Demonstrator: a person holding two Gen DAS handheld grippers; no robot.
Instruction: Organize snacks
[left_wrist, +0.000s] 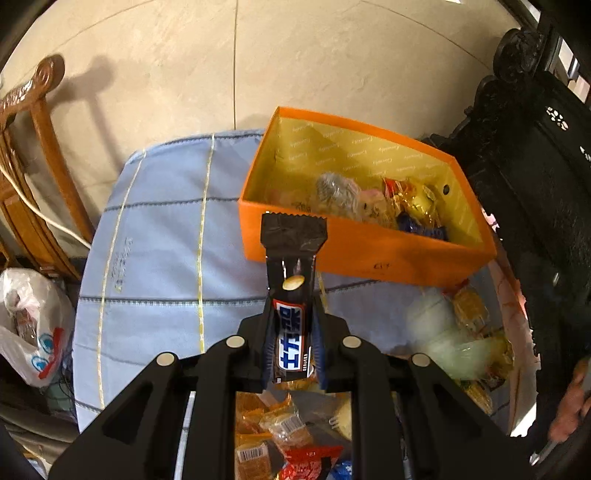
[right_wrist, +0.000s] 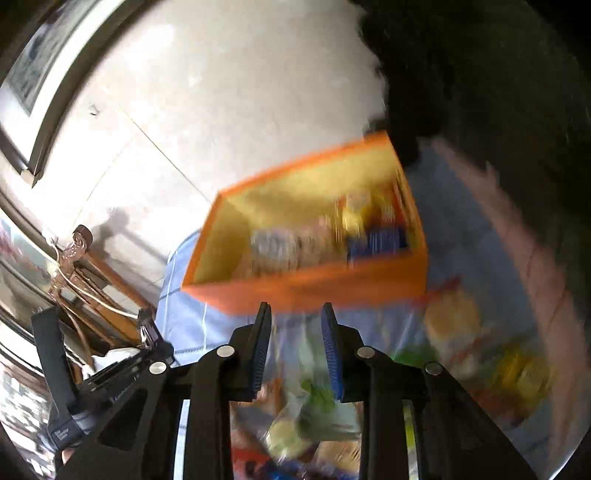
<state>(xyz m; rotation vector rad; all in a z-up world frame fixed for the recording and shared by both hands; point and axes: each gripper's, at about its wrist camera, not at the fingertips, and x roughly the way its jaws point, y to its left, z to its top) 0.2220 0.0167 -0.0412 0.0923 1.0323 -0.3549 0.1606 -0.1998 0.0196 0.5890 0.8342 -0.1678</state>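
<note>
Fingers (left_wrist: 320, 332) clamping upright chocolate bar (left_wrist: 291, 321), orange box (left_wrist: 332, 240) ahead

Left claw (left_wrist: 291, 325) clamped (jaws nearly together); right claw (right_wrist: 295, 350) parted, empty.

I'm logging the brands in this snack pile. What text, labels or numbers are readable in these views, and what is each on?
"士力架" in white on a blue band: the chocolate bar clamped in the left gripper.
Repeated small script lining the orange box: too small to read.
Print on the blue tablecloth: too faint.
Barcodes on loose snack packets: digits too small.
Right wrist view: motion-blurred, nothing legible.
</note>
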